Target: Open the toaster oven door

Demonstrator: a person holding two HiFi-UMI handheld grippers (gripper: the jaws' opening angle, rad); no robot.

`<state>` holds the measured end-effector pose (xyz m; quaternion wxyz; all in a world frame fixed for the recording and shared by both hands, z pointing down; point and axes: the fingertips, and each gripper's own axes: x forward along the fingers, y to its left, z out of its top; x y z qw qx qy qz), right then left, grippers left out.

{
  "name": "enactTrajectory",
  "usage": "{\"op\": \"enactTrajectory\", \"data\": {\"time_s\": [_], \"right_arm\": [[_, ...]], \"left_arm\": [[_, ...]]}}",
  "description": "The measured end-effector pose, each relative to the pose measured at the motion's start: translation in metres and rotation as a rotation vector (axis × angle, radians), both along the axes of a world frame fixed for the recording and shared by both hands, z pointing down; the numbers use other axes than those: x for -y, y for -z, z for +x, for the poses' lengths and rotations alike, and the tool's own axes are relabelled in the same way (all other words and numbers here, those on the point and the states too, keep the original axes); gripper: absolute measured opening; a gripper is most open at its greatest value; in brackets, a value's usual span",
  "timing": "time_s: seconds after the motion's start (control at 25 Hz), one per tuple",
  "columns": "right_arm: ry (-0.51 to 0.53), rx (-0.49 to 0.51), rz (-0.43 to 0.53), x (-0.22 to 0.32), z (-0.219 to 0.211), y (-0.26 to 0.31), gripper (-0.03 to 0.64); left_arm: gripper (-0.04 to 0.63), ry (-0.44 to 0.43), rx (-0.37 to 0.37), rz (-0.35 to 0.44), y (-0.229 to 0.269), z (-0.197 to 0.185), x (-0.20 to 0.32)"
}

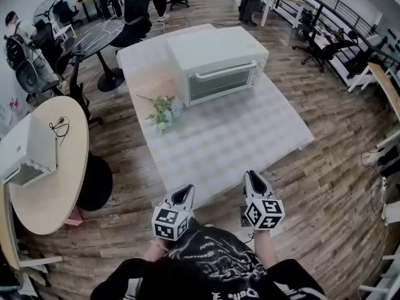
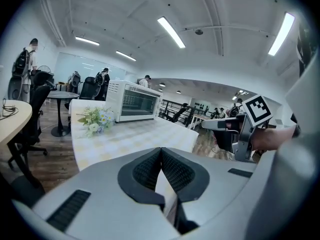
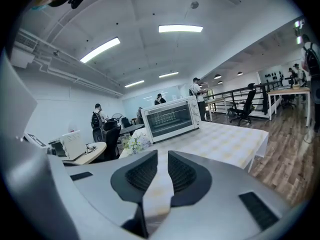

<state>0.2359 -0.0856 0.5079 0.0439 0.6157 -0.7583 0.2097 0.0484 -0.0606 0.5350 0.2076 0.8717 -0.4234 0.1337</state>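
The white toaster oven (image 1: 215, 61) stands at the far end of the white checked table (image 1: 237, 136), its glass door (image 1: 222, 83) closed and the handle (image 1: 225, 72) along the door's top edge. Both grippers hover off the table's near edge, far from the oven. My left gripper (image 1: 187, 188) is shut, its pads meeting at the tips (image 2: 161, 150), with nothing held. My right gripper (image 1: 252, 174) stands open by a narrow gap (image 3: 162, 153) with nothing in it. The oven (image 3: 170, 118) faces the right gripper view head on. The left gripper view shows the oven (image 2: 135, 101) beyond the table.
A small bunch of flowers (image 1: 162, 111) stands on the table left of the oven. A round beige table (image 1: 47, 192) with a white box (image 1: 28, 152) is at the left, with black chairs (image 1: 134, 27) and a dark round table beyond. People stand in the background.
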Motion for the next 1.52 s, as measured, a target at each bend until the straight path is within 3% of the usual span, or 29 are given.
{"op": "enactTrajectory", "data": {"time_s": [0.04,0.28,0.6,1.04,1.28,1.52], "right_arm": [[0.004,0.004,-0.004,0.005,-0.003,0.001,0.083],[0.038,-0.001,-0.002,0.041,-0.026,0.015,0.156],[-0.003,0.113,0.026,0.099,-0.037,0.033,0.173],[-0.035,0.175,0.088,0.174,-0.049,0.064,0.158],[-0.066,0.374,0.069,0.218,-0.052,0.077,0.158],[-0.071,0.496,0.054,0.265,-0.054,0.088,0.152]], "left_arm": [[0.020,0.008,-0.003,-0.003,-0.001,-0.004,0.003],[0.020,0.075,-0.024,-0.029,-0.009,-0.039,0.026],[0.020,0.050,-0.008,-0.019,-0.014,-0.055,0.058],[0.020,0.030,0.007,-0.001,-0.014,-0.079,0.094],[0.020,0.034,0.018,-0.005,-0.015,-0.094,0.104],[0.020,0.042,0.029,-0.023,-0.020,-0.104,0.109]]}}
